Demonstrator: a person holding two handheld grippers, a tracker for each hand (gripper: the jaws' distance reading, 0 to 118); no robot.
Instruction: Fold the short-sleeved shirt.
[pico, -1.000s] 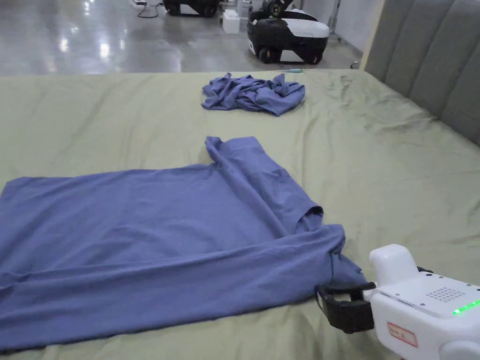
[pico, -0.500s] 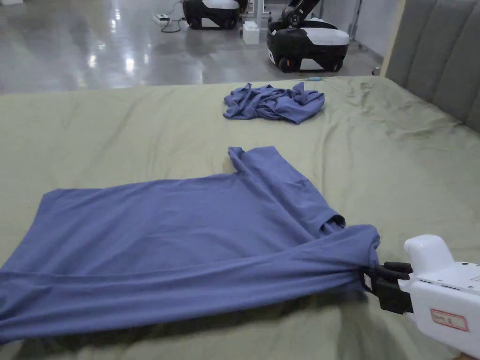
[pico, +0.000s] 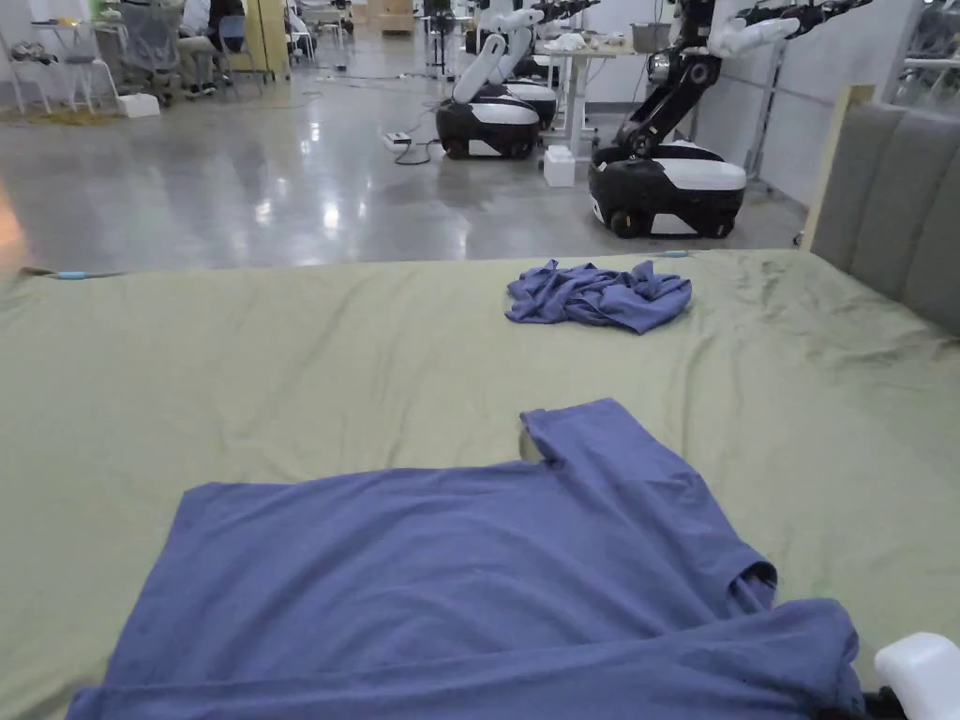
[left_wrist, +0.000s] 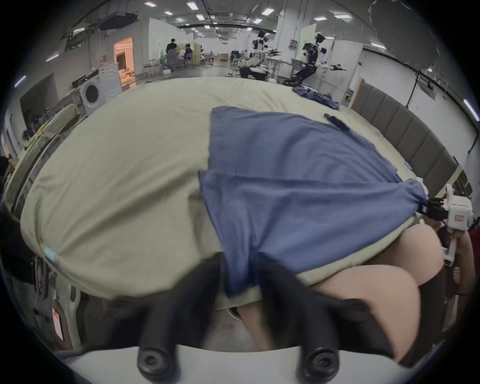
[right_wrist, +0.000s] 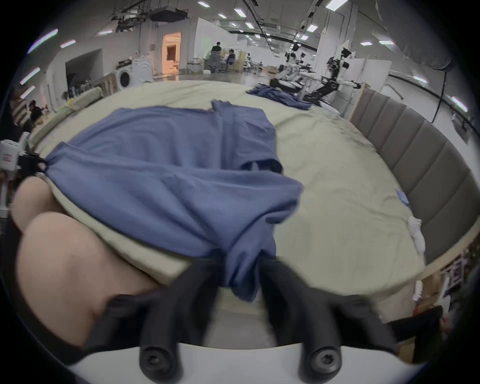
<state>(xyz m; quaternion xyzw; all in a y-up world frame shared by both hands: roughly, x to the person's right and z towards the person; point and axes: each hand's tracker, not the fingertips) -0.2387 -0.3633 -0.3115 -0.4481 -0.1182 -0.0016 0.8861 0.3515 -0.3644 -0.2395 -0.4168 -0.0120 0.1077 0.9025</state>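
While the blue short-sleeved shirt (pico: 450, 572) lies spread across the green bed sheet (pico: 234, 366), both grippers clamp its near edge, one at each end. In the left gripper view, the left gripper (left_wrist: 240, 272) has its two black jaws pressed on a bunched corner of the cloth, which runs away from the jaws onto the bed and widens toward the far side. In the right gripper view, the right gripper (right_wrist: 241, 262) grips the opposite corner in the same way, a gathered tongue of fabric hanging between and just below its jaws. From that gripper the shirt stretches off toward the other one, seen small at the left edge with the cloth drawn into a point at its black tips. Ahead of the right gripper a sleeve (right_wrist: 249, 135) lies folded over the body of the shirt, its open cuff facing the gripper. Beyond it, well apart and near the far edge of the bed, sits a crumpled blue garment (pico: 600, 295). The grey padded headboard (pico: 891, 216) runs along the side beyond the right gripper. The person's bare knees (left_wrist: 376, 280) press against the bed edge between the two grippers.
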